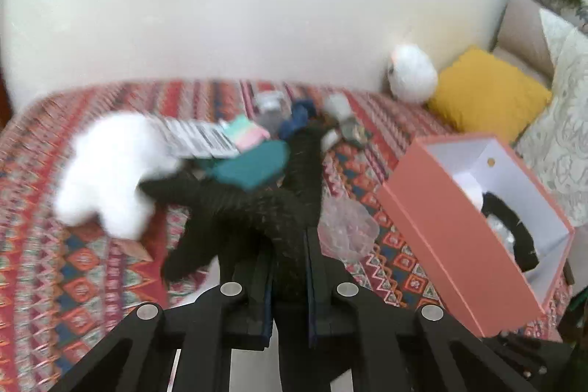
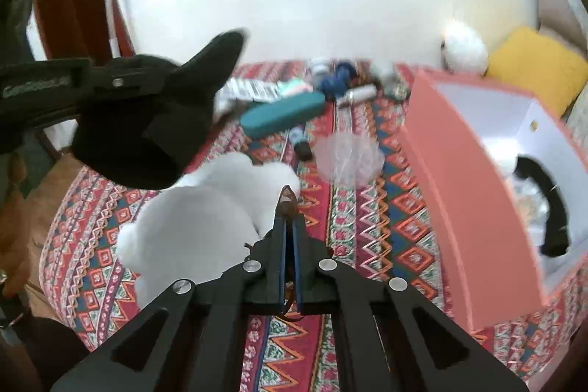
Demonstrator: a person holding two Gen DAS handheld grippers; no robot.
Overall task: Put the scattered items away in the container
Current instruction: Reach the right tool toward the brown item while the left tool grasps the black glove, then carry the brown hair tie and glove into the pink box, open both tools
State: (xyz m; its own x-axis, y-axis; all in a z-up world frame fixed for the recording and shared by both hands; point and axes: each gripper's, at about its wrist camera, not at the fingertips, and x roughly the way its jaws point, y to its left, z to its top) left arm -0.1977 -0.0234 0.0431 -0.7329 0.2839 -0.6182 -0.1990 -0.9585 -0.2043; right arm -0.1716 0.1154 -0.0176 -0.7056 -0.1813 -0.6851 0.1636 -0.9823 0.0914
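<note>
Black fabric fills the left hand-held gripper (image 1: 288, 267), its jaws clamped narrow on the limp black garment (image 1: 235, 208).

Right hand-held gripper (image 2: 288, 237) is pinched nearly closed on a small brown item (image 2: 287, 201) I cannot identify. Ahead and to the right of both sits the open pink box (image 1: 452, 234); a white plush toy (image 2: 205, 219), teal case (image 2: 283, 112) and clear plastic wrap (image 2: 349, 158) lie ahead on the patterned cloth (image 2: 386, 245). Risk, as I judge it: dangling fabric could snag the box rim or drag the plush.
</note>
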